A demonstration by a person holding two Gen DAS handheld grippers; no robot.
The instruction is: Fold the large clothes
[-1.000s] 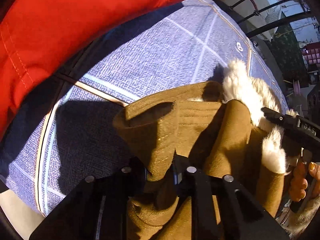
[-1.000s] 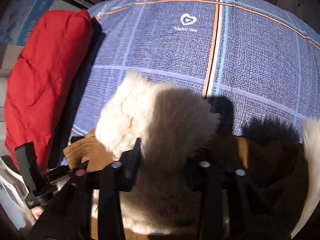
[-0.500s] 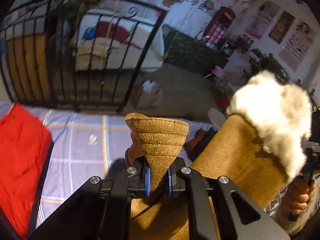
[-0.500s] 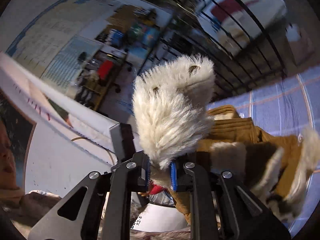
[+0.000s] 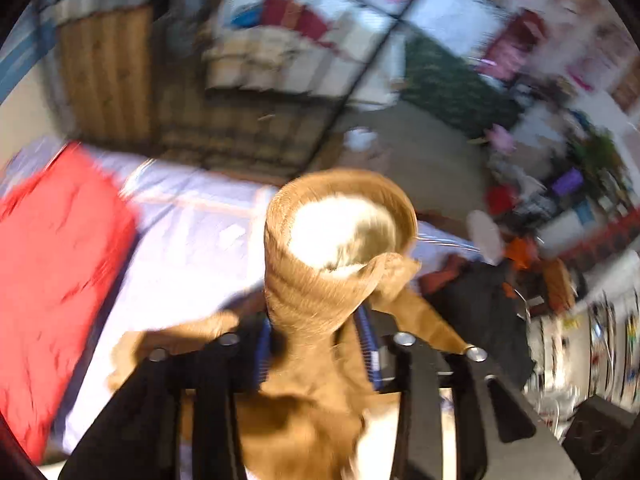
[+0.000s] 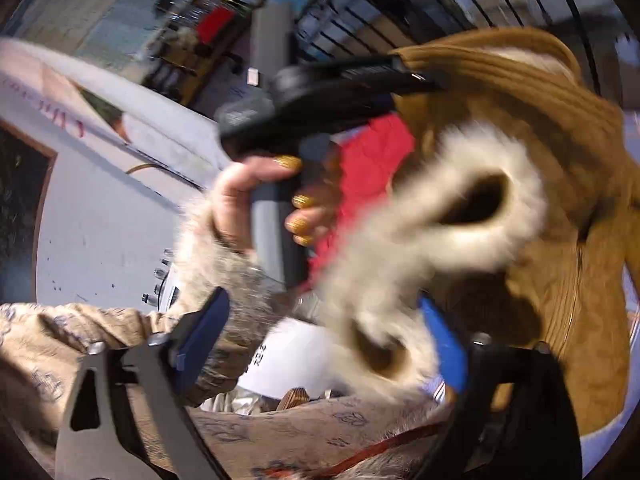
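The brown coat's ribbed cuff (image 5: 320, 280), lined with white fleece, stands up between the jaws of my left gripper (image 5: 316, 332). Those jaws are opening, and the cuff still fills the gap and touches both blue pads. In the right wrist view my right gripper (image 6: 324, 340) has its jaws opening wide. The coat's white fur trim (image 6: 400, 248) hangs loose between them, near the right pad and blurred. The brown coat (image 6: 560, 280) hangs behind it. A hand (image 6: 248, 192) holds the left gripper (image 6: 420, 76), whose tip is at the cuff.
A red padded jacket (image 5: 52, 280) lies on the left of the blue checked bed sheet (image 5: 192, 240). The black iron bed rail (image 5: 360, 72) stands beyond, blurred. Dark clutter (image 5: 472, 304) lies on the floor to the right. A patterned sleeve (image 6: 60, 340) crosses low.
Both grippers rose off the bed, lifting the coat into the air. The right jaws let go of the fur trim and spread wide. The left jaws widened around the cuff.
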